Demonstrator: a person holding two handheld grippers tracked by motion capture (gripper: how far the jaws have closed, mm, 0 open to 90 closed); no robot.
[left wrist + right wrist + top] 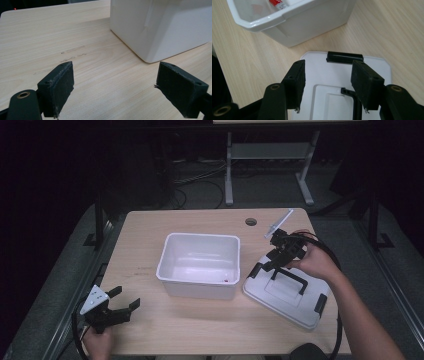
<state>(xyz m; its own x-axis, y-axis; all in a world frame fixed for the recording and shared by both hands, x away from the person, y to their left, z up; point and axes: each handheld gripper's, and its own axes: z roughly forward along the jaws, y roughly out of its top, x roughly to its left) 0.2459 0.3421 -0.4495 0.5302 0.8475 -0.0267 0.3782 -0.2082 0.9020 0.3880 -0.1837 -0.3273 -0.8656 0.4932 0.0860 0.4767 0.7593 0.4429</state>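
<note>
Lid flat on counter right of white bin, not on yet. Right gripper over lid handle, fingers apart, nothing gripped. Left gripper idle near counter's front-left corner, fingers wide open. Small red item in bin.

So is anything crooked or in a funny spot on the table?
Yes. The flat white plastic lid with the black handle lies askew on the light wooden table, beside the open white plastic tub rather than on it. The right gripper hovers over the lid, jaws open. Nothing looks spilled or broken.
</note>
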